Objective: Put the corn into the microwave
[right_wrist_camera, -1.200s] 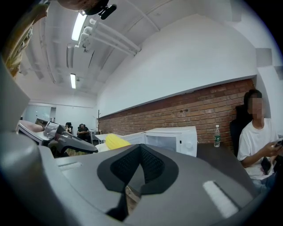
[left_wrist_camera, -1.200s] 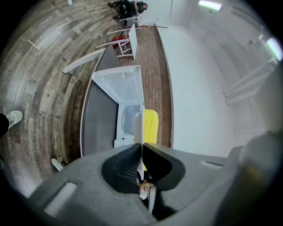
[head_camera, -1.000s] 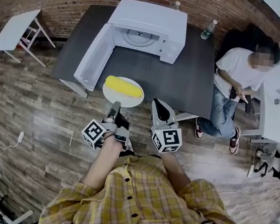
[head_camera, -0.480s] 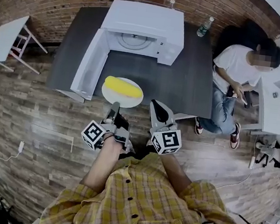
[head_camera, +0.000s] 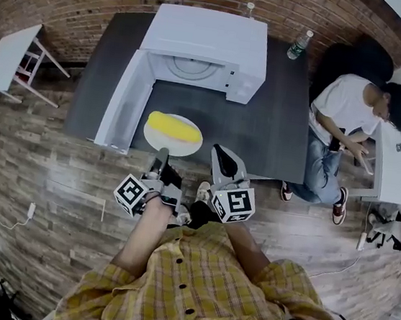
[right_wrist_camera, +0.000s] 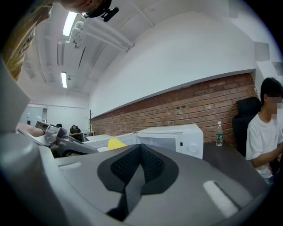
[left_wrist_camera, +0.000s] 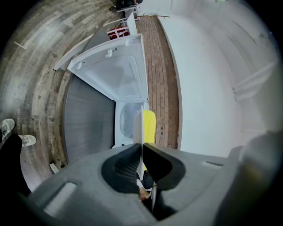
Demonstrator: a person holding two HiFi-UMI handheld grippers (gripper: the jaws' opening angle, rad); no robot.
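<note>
At the desk's (head_camera: 270, 128) near edge, 6 o'clock from the open microwave (head_camera: 208, 37), the corn (head_camera: 173, 125) lies on a plate (head_camera: 182, 145). The left tongs (head_camera: 160, 156) clamp the plate's rim. The right tongs (head_camera: 220, 152), at their 3 o'clock, are closed and empty.

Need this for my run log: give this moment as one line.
left gripper: shut on plate rim | corn: on plate | microwave: door open | right gripper: shut, empty

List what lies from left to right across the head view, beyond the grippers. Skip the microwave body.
white side table → open microwave door → corn → water bottle → seated person
</note>
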